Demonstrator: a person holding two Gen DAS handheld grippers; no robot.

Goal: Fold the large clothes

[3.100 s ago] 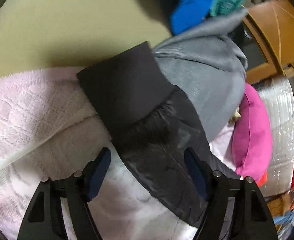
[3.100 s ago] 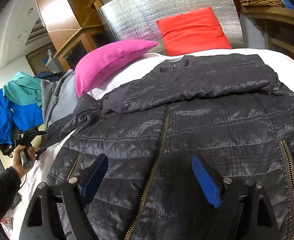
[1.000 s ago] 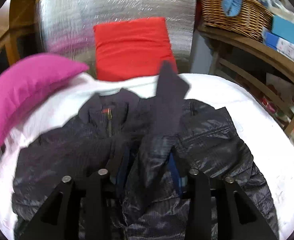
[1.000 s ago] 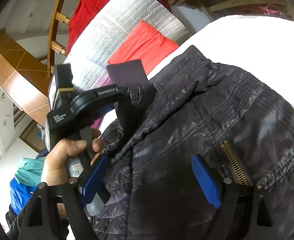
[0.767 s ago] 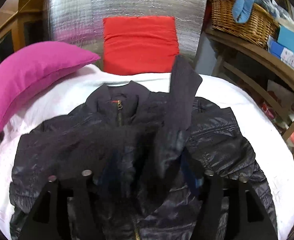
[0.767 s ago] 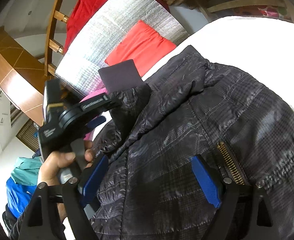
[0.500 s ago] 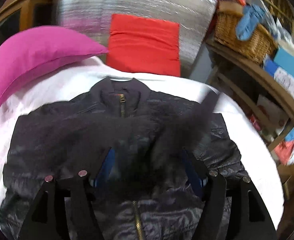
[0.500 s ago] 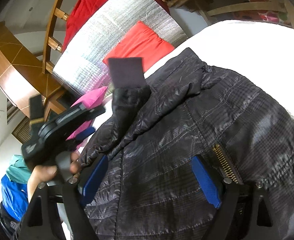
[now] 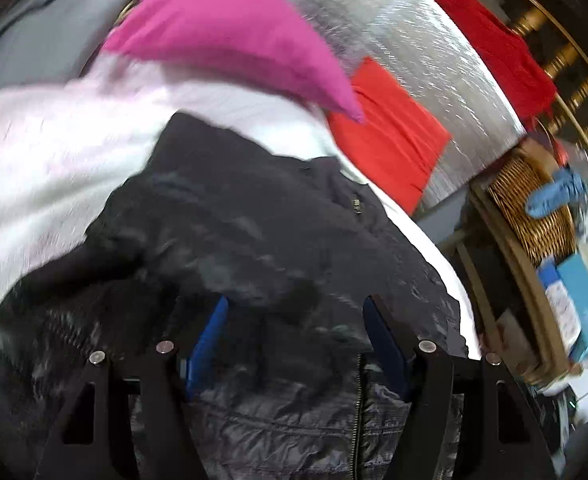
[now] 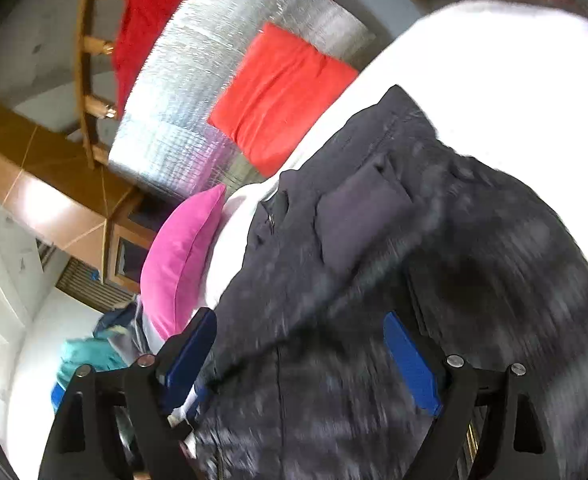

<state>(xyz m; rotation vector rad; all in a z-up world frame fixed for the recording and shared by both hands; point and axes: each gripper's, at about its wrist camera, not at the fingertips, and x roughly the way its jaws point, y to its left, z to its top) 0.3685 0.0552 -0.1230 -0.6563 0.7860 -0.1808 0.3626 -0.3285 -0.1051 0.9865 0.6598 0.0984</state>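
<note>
A dark quilted puffer jacket (image 9: 254,240) lies spread on the white-covered bed (image 10: 493,60), its collar toward the far end, where a red rectangular cushion (image 9: 389,136) leans on a silver foil-covered board (image 9: 433,60). A magenta pillow (image 9: 230,28) sits at the far left of the bed, just beyond the jacket's shoulder. The left tool (image 9: 294,320) hovers over the jacket's chest near the zipper; its jaws have just been opening and now stand apart, the 2 blue pads gripping nothing, with the fabric lying beneath them. The right tool (image 10: 301,352) is also spread wide over the jacket's front and grips nothing. In the right wrist view 1 sleeve with a plain knit cuff (image 10: 357,216) lies folded across the chest, the cuff near the collar. A woven wicker basket (image 9: 533,208) stands on a wooden shelf to the right of the bed. Both views are blurred, so finer detail of the fabric cannot be told.
</note>
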